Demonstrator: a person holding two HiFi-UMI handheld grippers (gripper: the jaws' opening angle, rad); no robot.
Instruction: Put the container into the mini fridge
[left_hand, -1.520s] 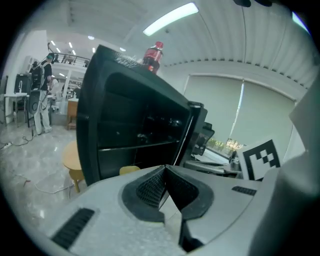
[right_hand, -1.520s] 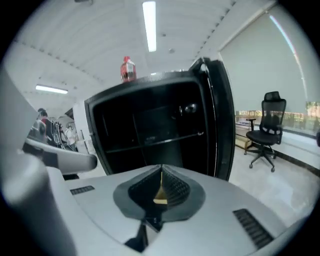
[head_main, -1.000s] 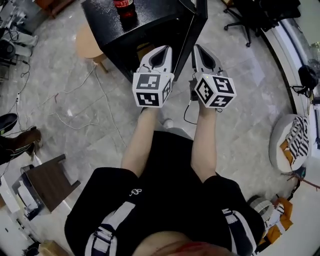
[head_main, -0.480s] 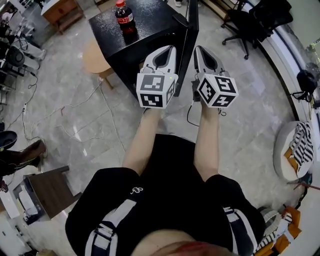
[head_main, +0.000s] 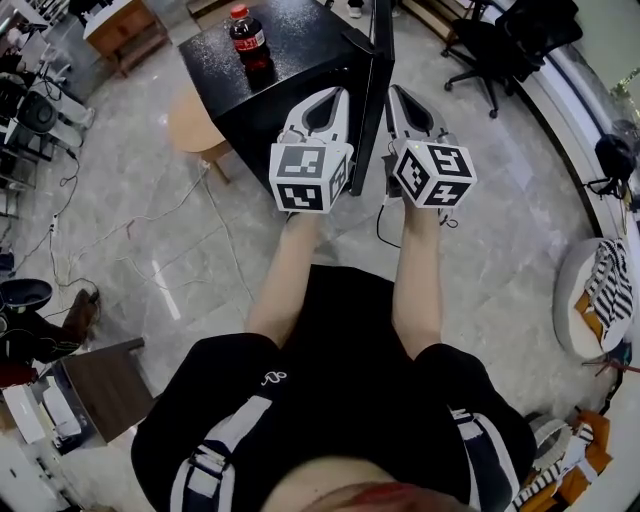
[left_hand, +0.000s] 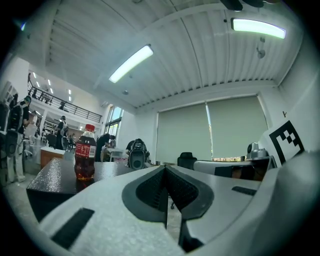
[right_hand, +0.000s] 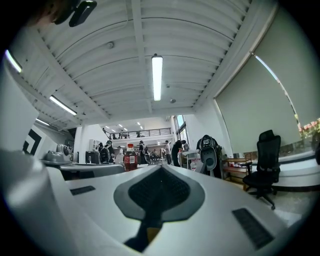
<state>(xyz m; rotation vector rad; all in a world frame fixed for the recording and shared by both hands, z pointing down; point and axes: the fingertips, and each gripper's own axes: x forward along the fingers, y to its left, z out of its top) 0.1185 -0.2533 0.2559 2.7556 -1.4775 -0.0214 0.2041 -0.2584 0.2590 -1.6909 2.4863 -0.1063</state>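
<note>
The black mini fridge (head_main: 300, 55) stands at the top of the head view, its door (head_main: 377, 90) swung open and seen edge-on. A cola bottle (head_main: 246, 33) stands on the fridge top; it also shows as the bottle (left_hand: 85, 160) in the left gripper view and the bottle (right_hand: 130, 157) in the right gripper view. My left gripper (head_main: 325, 100) is shut and empty in front of the fridge opening, left of the door. On the door's other side my right gripper (head_main: 400, 100) is shut and empty too. I see no container in any view.
A round wooden stool (head_main: 195, 125) sits at the fridge's left, with cables (head_main: 150, 215) on the tiled floor. A black office chair (head_main: 490, 35) is at the upper right, a small brown table (head_main: 100, 385) at the lower left, a striped cloth (head_main: 600, 295) at the right.
Both grippers stay shut and side by side, and have hardly moved against the fridge. The view has shifted, so more of the fridge top and the bottle shows.
</note>
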